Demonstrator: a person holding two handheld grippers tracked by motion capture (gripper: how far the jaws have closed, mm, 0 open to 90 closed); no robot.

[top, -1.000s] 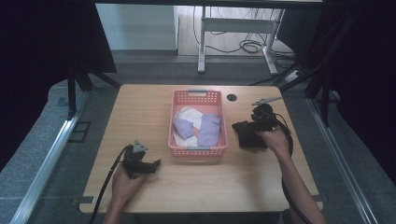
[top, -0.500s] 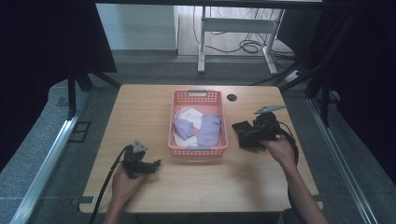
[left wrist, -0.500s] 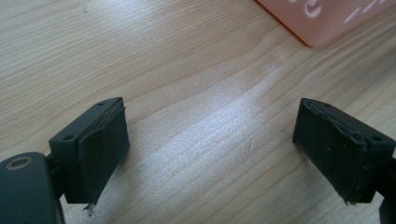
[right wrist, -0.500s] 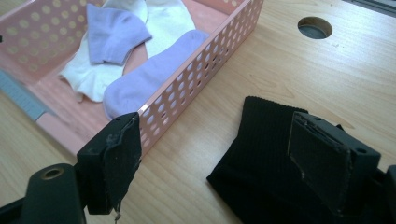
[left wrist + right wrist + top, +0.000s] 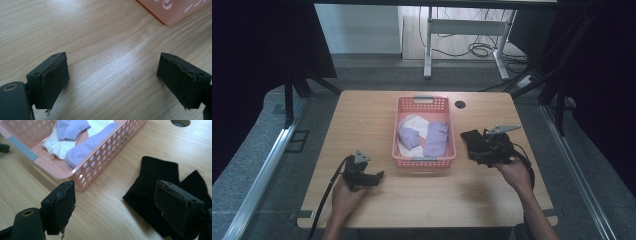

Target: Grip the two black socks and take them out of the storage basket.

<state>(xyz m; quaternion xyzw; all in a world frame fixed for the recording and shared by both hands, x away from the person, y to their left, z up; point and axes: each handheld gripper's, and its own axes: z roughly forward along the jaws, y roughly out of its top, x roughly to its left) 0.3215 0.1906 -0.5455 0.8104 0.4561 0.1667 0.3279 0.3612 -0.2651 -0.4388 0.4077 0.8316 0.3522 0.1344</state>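
Observation:
A pink basket stands mid-table and holds purple socks and a white sock. To its right a black sock lies flat on the wood. My right gripper hovers over that sock's near side. In the right gripper view the right gripper is open and its jaws have just been opening. Nothing is pinched between them, and the black sock lies under the right-hand jaw, with the basket beyond. My left gripper rests near the front left. In its own view the left gripper is open over bare wood.
A round cable hole sits in the wooden table behind the black sock. Cables trail from both grippers toward the front edge. A basket corner shows ahead of the left gripper. Desk legs and wires stand on the floor beyond the table.
My right hand has drawn back a little toward the near edge and the right, beside the black sock on the table. The left hand has stayed still.

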